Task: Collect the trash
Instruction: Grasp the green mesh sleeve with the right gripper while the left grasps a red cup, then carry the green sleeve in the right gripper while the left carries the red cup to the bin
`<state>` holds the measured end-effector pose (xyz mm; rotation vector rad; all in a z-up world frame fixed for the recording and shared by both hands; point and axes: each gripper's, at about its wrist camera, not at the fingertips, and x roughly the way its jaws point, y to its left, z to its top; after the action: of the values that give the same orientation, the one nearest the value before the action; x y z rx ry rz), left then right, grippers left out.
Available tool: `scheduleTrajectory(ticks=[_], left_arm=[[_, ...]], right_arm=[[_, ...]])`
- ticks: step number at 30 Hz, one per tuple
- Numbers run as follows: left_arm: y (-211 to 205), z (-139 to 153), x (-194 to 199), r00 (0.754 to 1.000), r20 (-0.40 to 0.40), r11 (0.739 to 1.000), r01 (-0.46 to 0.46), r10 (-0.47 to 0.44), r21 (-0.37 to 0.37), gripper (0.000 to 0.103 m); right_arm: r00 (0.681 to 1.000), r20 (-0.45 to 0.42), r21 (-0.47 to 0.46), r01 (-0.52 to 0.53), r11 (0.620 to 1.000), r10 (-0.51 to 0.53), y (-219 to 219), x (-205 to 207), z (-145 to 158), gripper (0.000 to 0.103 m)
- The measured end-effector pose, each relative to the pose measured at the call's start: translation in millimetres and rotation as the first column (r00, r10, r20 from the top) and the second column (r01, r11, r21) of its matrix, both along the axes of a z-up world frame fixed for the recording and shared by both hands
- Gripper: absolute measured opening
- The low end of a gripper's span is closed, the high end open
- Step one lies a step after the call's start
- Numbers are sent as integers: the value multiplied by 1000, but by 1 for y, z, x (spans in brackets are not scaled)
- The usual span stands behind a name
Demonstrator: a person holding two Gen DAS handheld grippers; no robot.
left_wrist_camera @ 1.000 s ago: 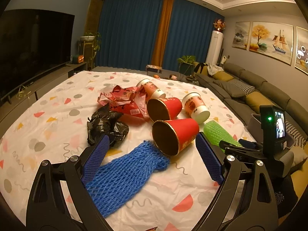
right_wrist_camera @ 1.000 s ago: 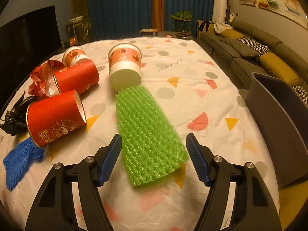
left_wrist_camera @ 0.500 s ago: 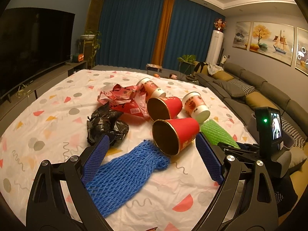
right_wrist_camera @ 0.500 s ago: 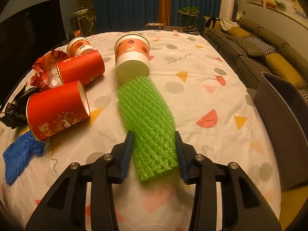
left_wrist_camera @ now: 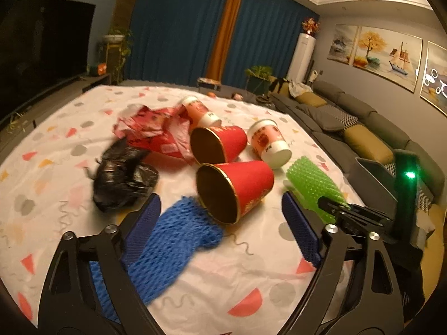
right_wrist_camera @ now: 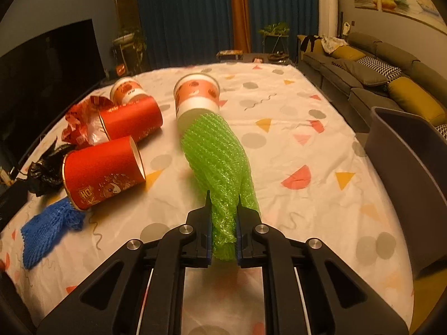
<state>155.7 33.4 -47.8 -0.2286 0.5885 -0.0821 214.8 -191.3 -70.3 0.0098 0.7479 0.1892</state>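
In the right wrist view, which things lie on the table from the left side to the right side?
Black bag → blue foam net → near red cup → green foam net, which the right gripper pinches as its jaws close → grey bin at the table's right edge.

On the tabletop [right_wrist_camera: 279,145] lie a green foam net [right_wrist_camera: 220,162] pinched narrow at its near end, two red cups [left_wrist_camera: 237,189] on their sides, a blue net [left_wrist_camera: 167,248], and seemingly a crumpled black bag [left_wrist_camera: 123,178].
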Motion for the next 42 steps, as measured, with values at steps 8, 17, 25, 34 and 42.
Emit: scheduleTrajectory(ticks=[8, 17, 25, 34, 42], left_arm=[[-11, -18, 34, 993, -100, 997, 63, -68, -44, 40], [-20, -16, 40, 987, -89, 988, 127, -135, -91, 3], [-38, 8, 24, 981, 1, 978, 194, -194, -74, 1], [-76, 42, 7, 955, 90, 956, 288, -283, -49, 1], [-126, 57, 2, 918, 119, 924, 382, -378, -16, 2]], right_arm=[[996, 84, 12, 36, 999, -37, -17, -23, 15, 13], [991, 124, 40, 51, 998, -56, -29, -40, 25, 13], [983, 161, 61, 79, 995, -88, -46, -54, 35, 13], [965, 220, 79, 126, 989, -141, -72, -72, 52, 13], [941, 264, 78, 197, 977, -210, -104, -86, 66, 13]])
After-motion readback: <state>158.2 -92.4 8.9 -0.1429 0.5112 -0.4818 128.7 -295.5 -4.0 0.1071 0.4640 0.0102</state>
